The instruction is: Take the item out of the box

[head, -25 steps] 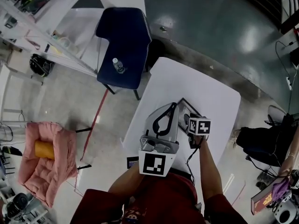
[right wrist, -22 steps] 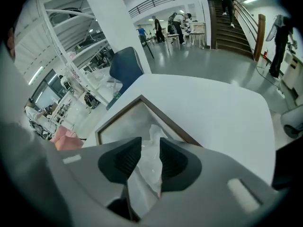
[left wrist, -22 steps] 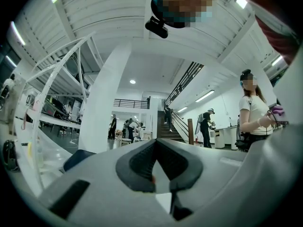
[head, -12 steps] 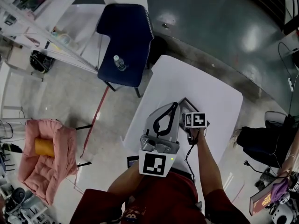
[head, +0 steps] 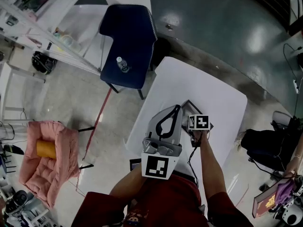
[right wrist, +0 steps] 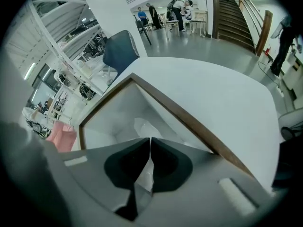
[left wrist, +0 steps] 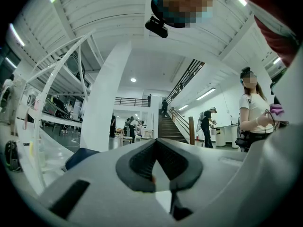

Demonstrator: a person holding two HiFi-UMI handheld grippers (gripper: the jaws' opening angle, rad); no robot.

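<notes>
Grey hall floor lies all round the white worktop point(head: 213, 89), and everything that matters sits at or near the open box point(right wrist: 189, 122), whose brown rim frames a pale inside. A blue chair point(head: 129, 41) stands well beyond the box, off the worktop's far corner. The left gripper point(left wrist: 156, 143) is held up on the near side of the box, clear of it, aimed at the hall with its jaws pressed together on nothing, so it has no part in the work now. The right gripper point(right wrist: 150, 140) hangs directly over the box mouth, its jaws clenched to a thin slit. The item point(right wrist: 141, 126), a pale crumpled film-like thing, lies inside the box on its floor, and its near edge runs in under those tips, so it looks pinched there. The grasp seems made and the lift not yet begun. Next comes a straight pull up out of the box, clear of the rim, with the pinch kept firm on such thin stuff.
</notes>
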